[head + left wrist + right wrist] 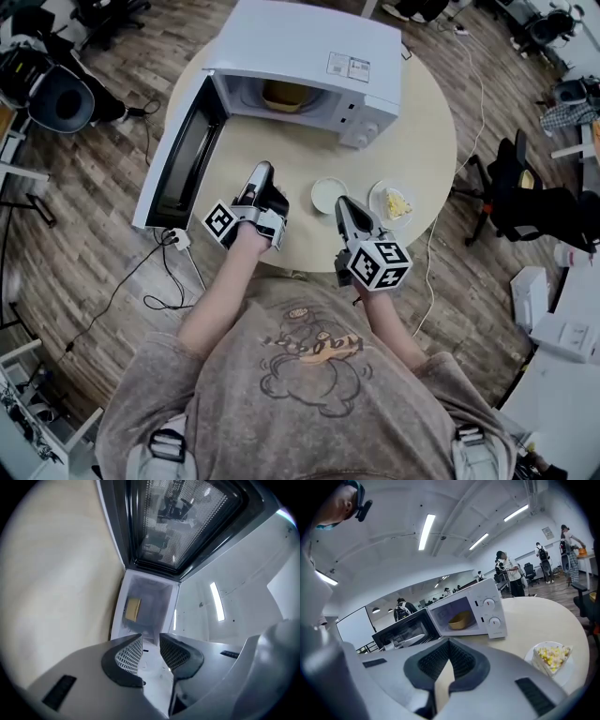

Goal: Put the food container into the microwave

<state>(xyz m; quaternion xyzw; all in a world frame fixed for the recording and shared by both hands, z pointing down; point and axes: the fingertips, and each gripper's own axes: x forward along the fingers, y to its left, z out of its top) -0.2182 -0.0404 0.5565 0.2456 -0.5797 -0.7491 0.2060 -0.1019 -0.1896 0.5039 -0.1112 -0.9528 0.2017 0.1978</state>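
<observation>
One microwave (309, 56), one container (281, 95) inside it, one small dish (329, 195), one plate (375, 200), one piece of food (398, 203), one table (424, 141).

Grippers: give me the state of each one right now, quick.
Left gripper: open, jaws slightly apart, nothing between them.
Right gripper: shut, jaw tips together, holding nothing.

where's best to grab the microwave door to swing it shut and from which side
Take the door by its free outer edge, the end nearest you, coming from the left with the left tongs. It hinges at the microwave's left front corner and stands wide open, so that thin edge is exposed and likely swings easiest.
</observation>
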